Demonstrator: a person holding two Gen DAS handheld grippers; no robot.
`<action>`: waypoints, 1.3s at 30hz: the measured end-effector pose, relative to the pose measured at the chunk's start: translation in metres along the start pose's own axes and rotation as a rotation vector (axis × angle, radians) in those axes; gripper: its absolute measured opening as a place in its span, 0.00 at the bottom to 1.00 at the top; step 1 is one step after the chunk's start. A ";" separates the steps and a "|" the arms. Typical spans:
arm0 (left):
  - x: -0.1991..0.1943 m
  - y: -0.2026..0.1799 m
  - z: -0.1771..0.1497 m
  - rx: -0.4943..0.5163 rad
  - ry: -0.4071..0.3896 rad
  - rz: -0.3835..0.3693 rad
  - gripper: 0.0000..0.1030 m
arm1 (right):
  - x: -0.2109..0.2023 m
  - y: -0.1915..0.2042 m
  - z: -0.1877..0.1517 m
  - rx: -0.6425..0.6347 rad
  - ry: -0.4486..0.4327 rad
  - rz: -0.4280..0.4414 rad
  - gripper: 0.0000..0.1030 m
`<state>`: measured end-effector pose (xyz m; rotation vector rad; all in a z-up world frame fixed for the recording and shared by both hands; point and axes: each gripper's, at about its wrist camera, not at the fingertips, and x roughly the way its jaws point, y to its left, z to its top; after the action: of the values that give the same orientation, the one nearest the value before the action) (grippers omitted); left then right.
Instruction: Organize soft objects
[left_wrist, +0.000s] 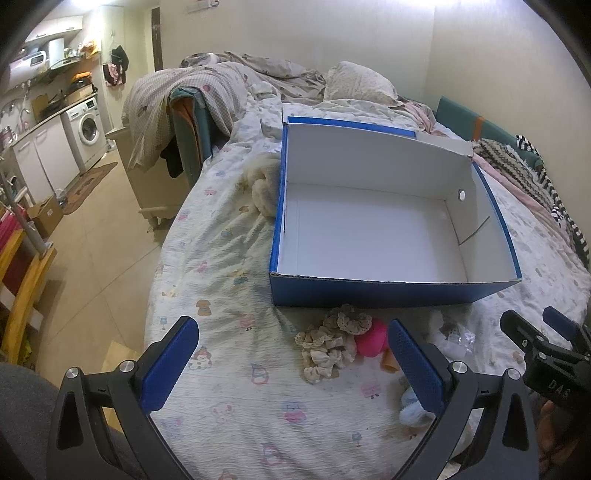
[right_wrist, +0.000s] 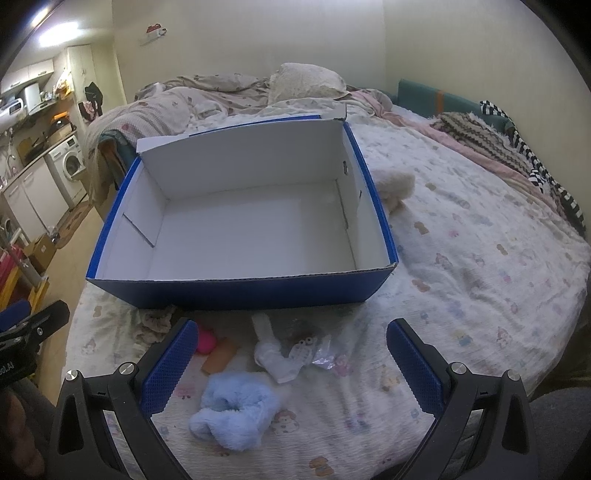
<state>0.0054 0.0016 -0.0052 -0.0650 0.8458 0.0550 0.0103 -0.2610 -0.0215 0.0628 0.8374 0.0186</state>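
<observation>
Both tools, left (left_wrist: 291, 363) and right (right_wrist: 288, 363), were spread empty. A fluffy blue scrunchie (right_wrist: 234, 415) lay just below the right one, likely light, squashy, best pinched mid-bulk.

This is a small home, a studio flat where bedroom and kitchen share one room. An unmade bed (left_wrist: 229, 236) with rumpled quilts (left_wrist: 207, 92) fills the foreground, while a washing machine (left_wrist: 86, 129), white cabinets (left_wrist: 44, 162) and cluttered shelves (left_wrist: 55, 66) line the left wall.

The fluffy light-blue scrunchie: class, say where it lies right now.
In the right wrist view the light-blue scrunchie lies on the bed sheet, low and left of centre, in front of the blue box and just below the white sock.
</observation>
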 end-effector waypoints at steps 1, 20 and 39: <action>0.000 0.000 0.000 0.000 0.000 0.000 0.99 | 0.000 0.000 0.000 0.000 0.000 0.001 1.00; -0.006 0.003 0.001 -0.003 -0.014 0.007 0.99 | -0.007 0.002 0.000 -0.042 -0.021 -0.010 1.00; 0.022 0.023 0.004 -0.012 0.171 0.062 0.99 | 0.044 -0.028 -0.022 0.238 0.479 0.284 1.00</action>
<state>0.0217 0.0252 -0.0198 -0.0552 1.0183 0.1141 0.0234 -0.2862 -0.0704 0.4141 1.3018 0.2073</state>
